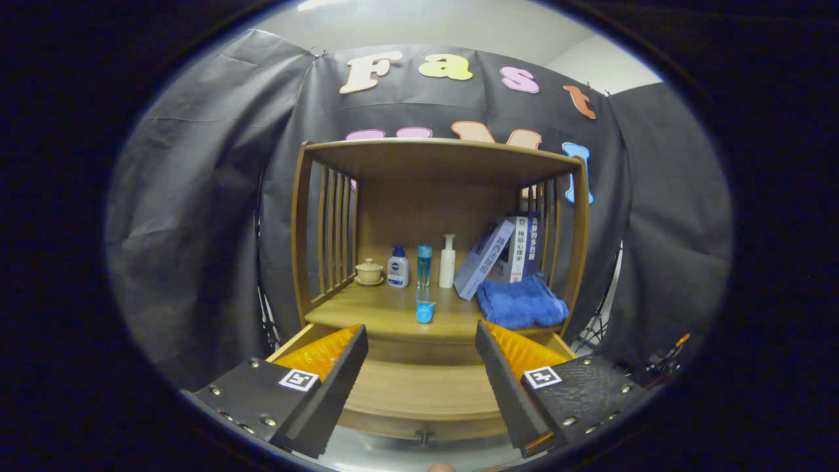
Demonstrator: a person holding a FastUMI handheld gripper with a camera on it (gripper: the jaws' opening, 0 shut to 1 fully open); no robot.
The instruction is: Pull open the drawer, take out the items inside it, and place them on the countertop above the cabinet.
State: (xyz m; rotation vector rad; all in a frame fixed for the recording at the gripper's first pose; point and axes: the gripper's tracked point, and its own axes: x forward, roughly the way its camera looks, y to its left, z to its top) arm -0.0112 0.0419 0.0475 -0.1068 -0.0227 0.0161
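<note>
Hand-held gripper was spread apart, holding nothing, above the pulled-out drawer. Blue tube lay on the worktop beyond; drawer looked bare, task likely near done.

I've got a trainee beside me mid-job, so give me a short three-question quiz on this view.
1. True or false: the hand-held gripper is shut on the blue towel.
2. Which lies nearest the countertop's front edge? A) cup B) small blue tube C) books
3. Fill in: the drawer below the fingers is pulled ____.

Key: 1 false, the fingers are apart and hold nothing. 2 B, the small blue tube; the cup and books stand farther back. 3 open.
</note>
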